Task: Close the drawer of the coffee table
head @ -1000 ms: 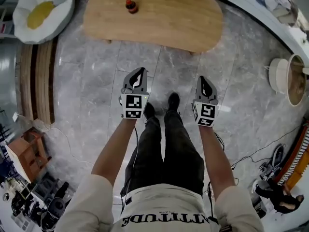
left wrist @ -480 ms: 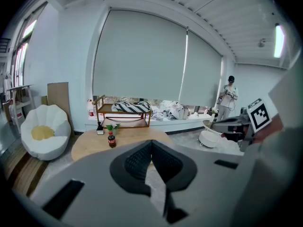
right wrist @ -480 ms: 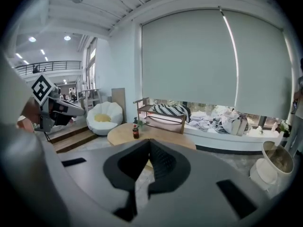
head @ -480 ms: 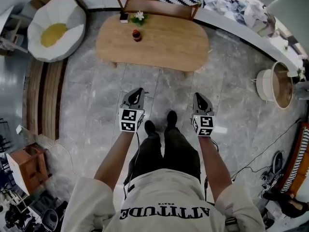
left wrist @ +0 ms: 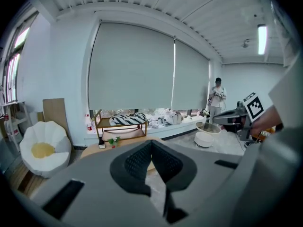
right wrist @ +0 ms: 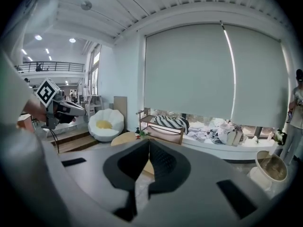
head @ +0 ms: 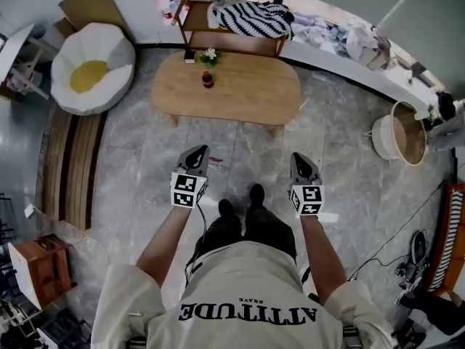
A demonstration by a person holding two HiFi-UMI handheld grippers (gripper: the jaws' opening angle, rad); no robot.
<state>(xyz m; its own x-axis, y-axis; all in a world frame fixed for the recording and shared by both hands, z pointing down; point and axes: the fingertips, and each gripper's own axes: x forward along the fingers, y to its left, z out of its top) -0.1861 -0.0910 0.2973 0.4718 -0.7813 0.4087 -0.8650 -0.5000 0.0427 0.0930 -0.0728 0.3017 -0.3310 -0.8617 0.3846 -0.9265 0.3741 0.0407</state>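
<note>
The oval wooden coffee table (head: 247, 93) stands on the grey floor well ahead of me; no drawer shows from above. A small dark bottle (head: 208, 79) and a little plant (head: 210, 55) sit on its top. My left gripper (head: 197, 153) and right gripper (head: 298, 159) hang side by side above the floor, short of the table and touching nothing. Both are shut and empty. In the left gripper view the jaws (left wrist: 151, 143) meet over the table (left wrist: 94, 149). In the right gripper view the jaws (right wrist: 149, 143) are pressed together too, with the table (right wrist: 124, 138) beyond.
A white beanbag with a yellow centre (head: 91, 67) lies far left. A wooden rack with striped cloth (head: 236, 20) stands behind the table. A round basket (head: 399, 131) is at the right, wooden steps (head: 69, 162) at the left. A person (left wrist: 218, 94) stands by the window.
Both grippers have risen together with jaws still shut. The head view has pulled back, so the table now looks smaller and farther, and the rack and window ledge have come into view.
</note>
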